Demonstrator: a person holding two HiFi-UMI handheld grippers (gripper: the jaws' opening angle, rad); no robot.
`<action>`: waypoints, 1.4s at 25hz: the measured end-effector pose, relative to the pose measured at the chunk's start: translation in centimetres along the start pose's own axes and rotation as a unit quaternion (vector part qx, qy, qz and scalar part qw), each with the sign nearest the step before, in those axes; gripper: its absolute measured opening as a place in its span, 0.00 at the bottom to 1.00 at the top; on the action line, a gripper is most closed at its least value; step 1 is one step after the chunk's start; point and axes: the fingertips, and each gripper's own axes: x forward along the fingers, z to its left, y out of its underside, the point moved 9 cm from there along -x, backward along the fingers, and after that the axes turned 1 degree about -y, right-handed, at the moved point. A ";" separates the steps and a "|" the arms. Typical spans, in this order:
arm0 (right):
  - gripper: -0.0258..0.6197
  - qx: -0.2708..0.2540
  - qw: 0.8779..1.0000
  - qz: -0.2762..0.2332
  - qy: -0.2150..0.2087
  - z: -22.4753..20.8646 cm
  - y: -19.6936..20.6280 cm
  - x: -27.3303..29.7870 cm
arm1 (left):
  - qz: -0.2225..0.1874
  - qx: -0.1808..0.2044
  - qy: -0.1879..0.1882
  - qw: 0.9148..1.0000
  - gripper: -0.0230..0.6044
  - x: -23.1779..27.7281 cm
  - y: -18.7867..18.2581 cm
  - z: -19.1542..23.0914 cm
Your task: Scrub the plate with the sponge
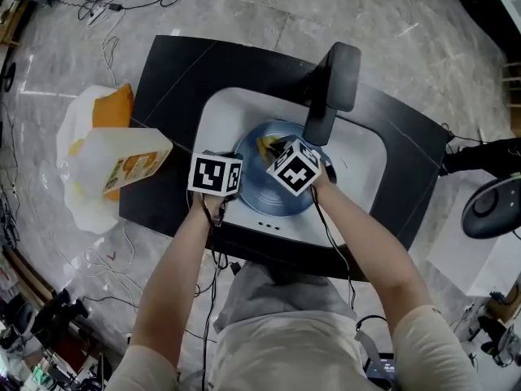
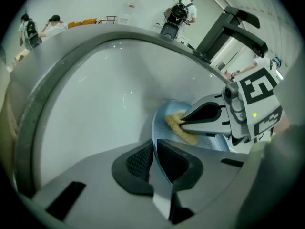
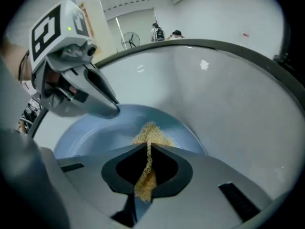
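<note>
A blue plate (image 1: 259, 189) lies tilted in the white sink basin (image 1: 224, 112). My left gripper (image 1: 236, 187) is shut on the plate's near-left rim; in the left gripper view the thin rim (image 2: 153, 142) runs between the pads (image 2: 138, 161). My right gripper (image 1: 275, 150) is shut on a thin yellow sponge (image 3: 151, 133) and presses it flat on the plate's face (image 3: 105, 132). The sponge (image 2: 181, 128) also shows under the right gripper's tips (image 2: 183, 120) in the left gripper view. The left gripper (image 3: 112, 109) meets the plate's far rim in the right gripper view.
A black faucet (image 1: 334, 84) rises over the basin's far side, just beyond the plate. The basin sits in a black counter (image 1: 179, 63). A white bag with yellow packets (image 1: 114, 161) lies at the counter's left edge. Cables trail on the marble floor (image 1: 106, 15).
</note>
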 end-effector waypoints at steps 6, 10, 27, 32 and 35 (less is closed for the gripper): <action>0.11 -0.034 0.995 0.088 0.039 -0.9 3.6 -1.5 | 0.003 -0.008 -0.026 1.000 0.09 0.5 0.3 0.5; 0.11 -0.065 0.990 0.128 0.008 1.2 5.6 -3.0 | 0.011 0.009 -0.045 0.999 0.09 0.4 0.3 0.2; 0.11 0.131 0.979 -0.153 -0.036 6.7 4.2 -16.3 | -0.076 0.009 -0.078 0.994 0.22 -7.1 0.7 -3.6; 0.11 0.117 0.965 -0.234 0.006 7.2 2.1 -22.0 | -0.155 0.042 -0.052 0.986 0.18 -11.5 0.4 -6.2; 0.11 0.100 0.954 -0.282 0.021 7.8 0.8 -25.6 | -0.191 0.064 -0.059 0.978 0.16 -14.4 0.4 -7.5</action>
